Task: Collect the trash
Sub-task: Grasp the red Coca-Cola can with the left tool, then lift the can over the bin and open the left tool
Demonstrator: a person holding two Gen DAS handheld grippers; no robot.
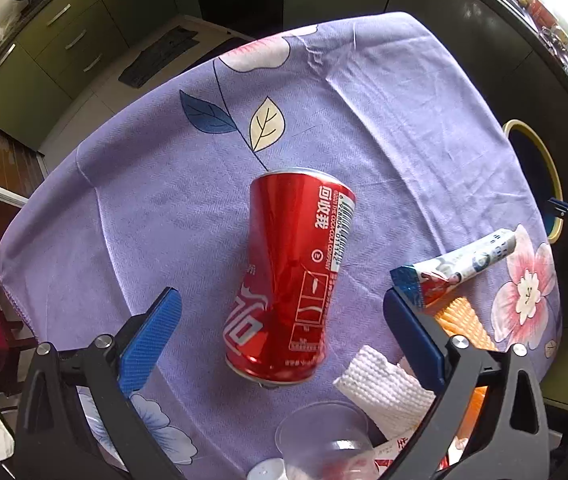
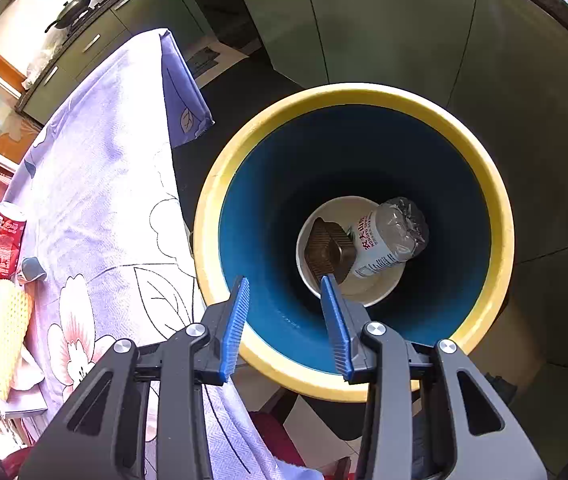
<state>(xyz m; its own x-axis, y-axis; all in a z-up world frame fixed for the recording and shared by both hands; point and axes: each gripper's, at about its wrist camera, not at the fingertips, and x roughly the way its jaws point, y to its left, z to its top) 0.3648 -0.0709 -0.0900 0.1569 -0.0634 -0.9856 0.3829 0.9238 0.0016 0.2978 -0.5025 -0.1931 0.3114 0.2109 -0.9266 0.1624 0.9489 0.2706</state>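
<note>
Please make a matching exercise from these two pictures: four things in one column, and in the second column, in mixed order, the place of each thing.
Things
1. red can
2. plastic bottle
3. clear cup
4. waffle cone

Places
A. at the bottom of the bin
B. at the lower edge of the left wrist view, near the white tissue
C. on the purple cloth, between the open jaws of the left gripper
D. just beyond the left gripper's right jaw, beside the pink flower print

Pairs: 1-C, 2-A, 3-B, 4-D
</note>
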